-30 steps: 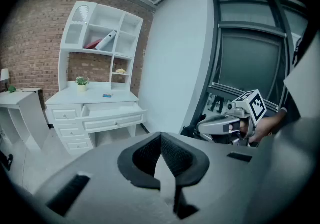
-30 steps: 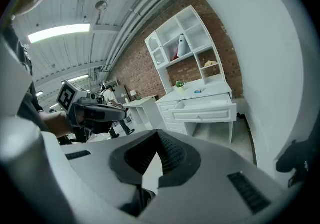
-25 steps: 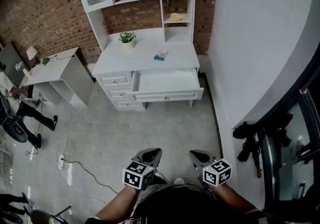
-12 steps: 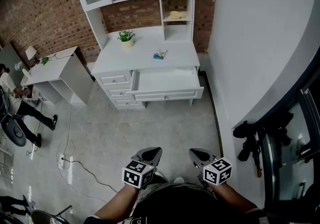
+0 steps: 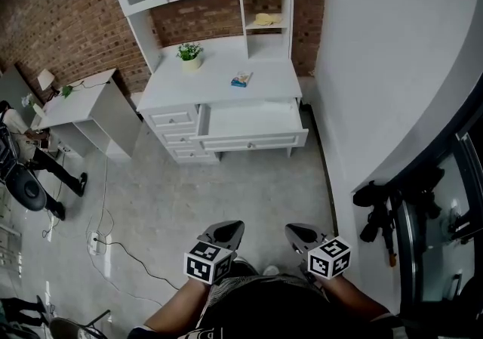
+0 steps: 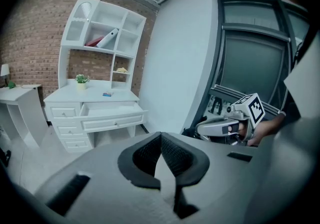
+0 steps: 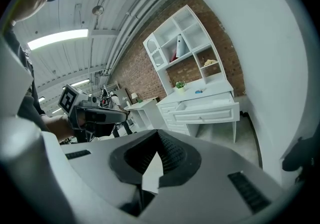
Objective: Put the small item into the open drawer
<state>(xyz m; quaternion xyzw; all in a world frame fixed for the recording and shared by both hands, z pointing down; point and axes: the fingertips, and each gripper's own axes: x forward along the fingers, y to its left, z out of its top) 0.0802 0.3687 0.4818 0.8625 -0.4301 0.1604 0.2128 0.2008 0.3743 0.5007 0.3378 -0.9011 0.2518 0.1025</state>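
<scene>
Notably, you held the left gripper point(image 5: 226, 232) and right gripper point(image 5: 299, 234) closed and empty, well short of the small blue flat item point(image 5: 241, 79), which lay ahead on the white desk top point(image 5: 207, 84) just behind the open white drawer point(image 5: 249, 120), closer in line with your left.
</scene>
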